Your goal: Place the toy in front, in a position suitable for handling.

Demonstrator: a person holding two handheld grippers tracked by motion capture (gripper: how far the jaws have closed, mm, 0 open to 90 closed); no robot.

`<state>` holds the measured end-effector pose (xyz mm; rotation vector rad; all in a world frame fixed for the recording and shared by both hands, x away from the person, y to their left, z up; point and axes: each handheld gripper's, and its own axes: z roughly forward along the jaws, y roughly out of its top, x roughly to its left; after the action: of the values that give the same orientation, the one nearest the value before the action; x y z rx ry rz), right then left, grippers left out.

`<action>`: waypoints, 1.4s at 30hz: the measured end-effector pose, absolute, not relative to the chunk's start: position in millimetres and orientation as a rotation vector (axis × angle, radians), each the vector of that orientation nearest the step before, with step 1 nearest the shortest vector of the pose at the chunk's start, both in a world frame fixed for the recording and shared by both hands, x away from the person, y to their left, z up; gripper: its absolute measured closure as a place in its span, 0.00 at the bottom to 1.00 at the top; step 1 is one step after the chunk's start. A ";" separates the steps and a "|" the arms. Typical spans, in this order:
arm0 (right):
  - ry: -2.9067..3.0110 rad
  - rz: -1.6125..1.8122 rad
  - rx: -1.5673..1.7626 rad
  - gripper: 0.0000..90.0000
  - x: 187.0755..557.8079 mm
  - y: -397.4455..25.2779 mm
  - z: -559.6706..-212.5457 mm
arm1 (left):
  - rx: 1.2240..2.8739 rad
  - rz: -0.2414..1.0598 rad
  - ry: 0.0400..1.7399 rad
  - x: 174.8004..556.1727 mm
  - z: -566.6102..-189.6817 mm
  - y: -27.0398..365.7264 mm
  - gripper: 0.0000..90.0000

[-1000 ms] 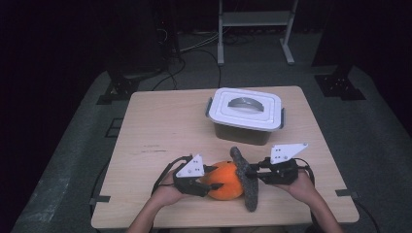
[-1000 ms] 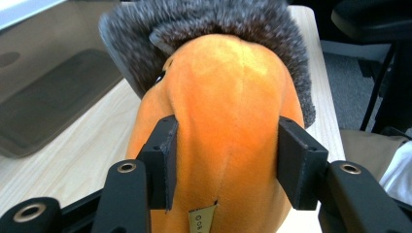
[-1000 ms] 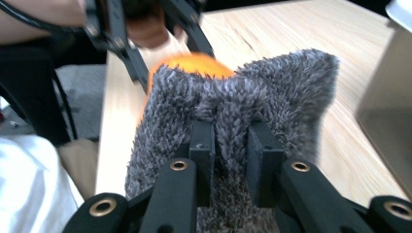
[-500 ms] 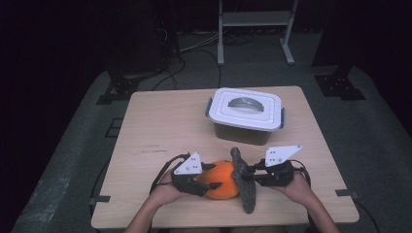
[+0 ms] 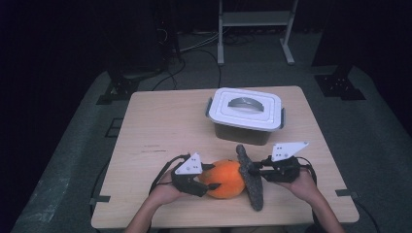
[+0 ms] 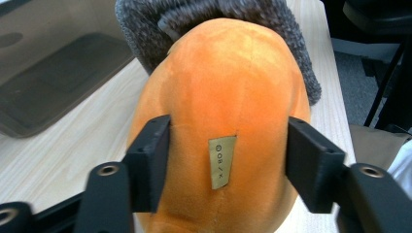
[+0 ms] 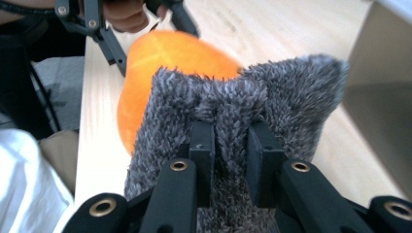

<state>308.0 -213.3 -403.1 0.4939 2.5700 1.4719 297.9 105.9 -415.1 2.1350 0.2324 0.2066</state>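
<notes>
Left tongs (image 6: 223, 160) clamping orange plush (image 6: 228, 97), its tag (image 6: 221, 161) unreadable; right tongs (image 7: 231, 145) pinching grey fuzzy cloth (image 7: 252, 97) at three o'clock.

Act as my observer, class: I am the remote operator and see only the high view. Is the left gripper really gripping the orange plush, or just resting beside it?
Observer: Gripping. In the left gripper view the left gripper has a jaw pressed against each side of the orange plush.
Operator: Does the right gripper have a firm hold on the grey fuzzy piece?
Observer: The right gripper view shows the right gripper pinching a raised fold of the grey fuzzy piece, jaws nearly together.
Operator: Any marking on the plush?
Observer: A small gold label sits on it, between the left gripper's jaws.
</notes>
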 end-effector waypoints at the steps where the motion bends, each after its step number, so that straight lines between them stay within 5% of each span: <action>1: 2.557 1.489 0.493 0.83 306.5 -213.5 -400.1 | 2.133 0.202 0.231 297.4 -413.7 105.2 0.46; 9: 2.597 1.431 0.361 0.83 293.8 -186.7 -395.9 | 2.126 0.194 0.215 293.3 -408.7 102.7 0.49; 17: 2.626 1.451 0.463 0.83 306.2 -202.1 -412.7 | 2.116 0.178 0.240 298.7 -415.6 103.1 0.22; 19: 2.626 1.446 0.472 0.83 307.8 -204.0 -413.5 | 2.102 0.159 0.257 300.6 -418.2 104.8 0.23; 23: 2.602 1.434 0.461 0.83 304.7 -203.6 -406.0 | 2.118 0.192 0.253 299.6 -414.9 106.9 0.41; 29: 2.571 1.477 0.379 0.83 294.9 -193.3 -391.1 | 2.104 0.201 0.239 296.3 -410.0 105.0 0.48; 34: 2.619 1.427 0.427 0.83 303.2 -196.3 -406.4 | 2.083 0.207 0.242 295.2 -405.8 106.1 0.50; 42: 2.572 1.474 0.402 0.83 297.6 -194.2 -394.3 | 2.079 0.187 0.250 297.8 -410.2 106.4 0.38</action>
<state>297.6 -194.2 -394.3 0.4020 2.5717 1.4737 297.8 106.4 -410.2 2.0788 0.2503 0.1869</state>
